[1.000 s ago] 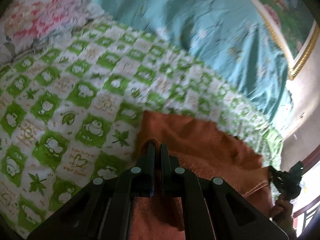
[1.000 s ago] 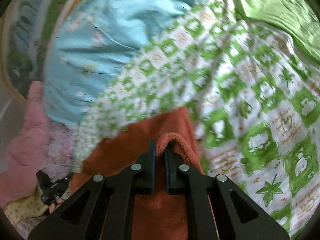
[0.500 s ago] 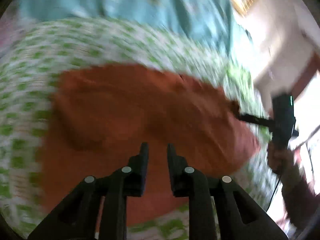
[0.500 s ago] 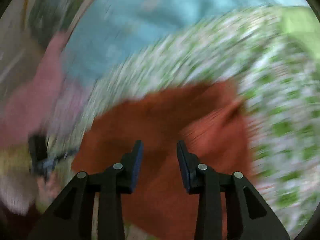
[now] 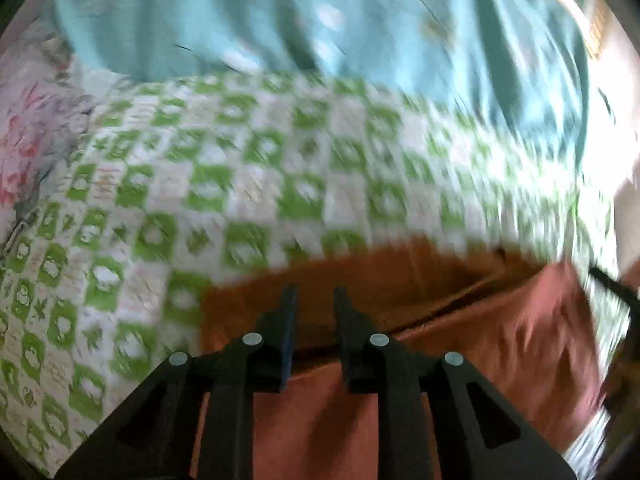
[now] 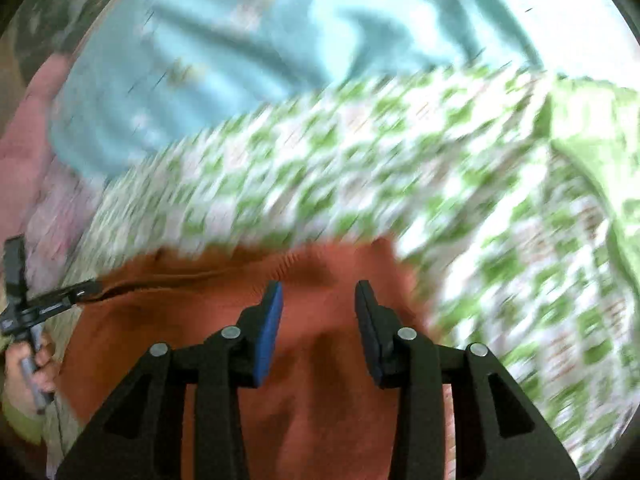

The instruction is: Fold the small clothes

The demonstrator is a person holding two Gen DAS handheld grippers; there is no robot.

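Note:
An orange-brown garment [image 5: 460, 320] lies folded over itself on the green-and-white checked bed cover [image 5: 240, 184]. It also shows in the right wrist view [image 6: 320, 360]. My left gripper [image 5: 315, 296] is open and empty above the garment's near left part. My right gripper [image 6: 319, 290] is open and empty above the garment's right part, near its ribbed edge. The left gripper also shows in the right wrist view [image 6: 60, 300] at the garment's left edge. Both views are blurred by motion.
A teal sheet [image 5: 320, 20] lies bunched at the far side of the bed. A floral pink cloth [image 5: 28, 136] sits at the left. A plain green cloth [image 6: 592, 128] lies at the right. Pink fabric [image 6: 28, 128] lies beyond the bed's left edge.
Both grippers were shut on the garment's edge, then opened and let it go. The garment now lies folded on the bed cover. Both grippers have pulled back toward me.

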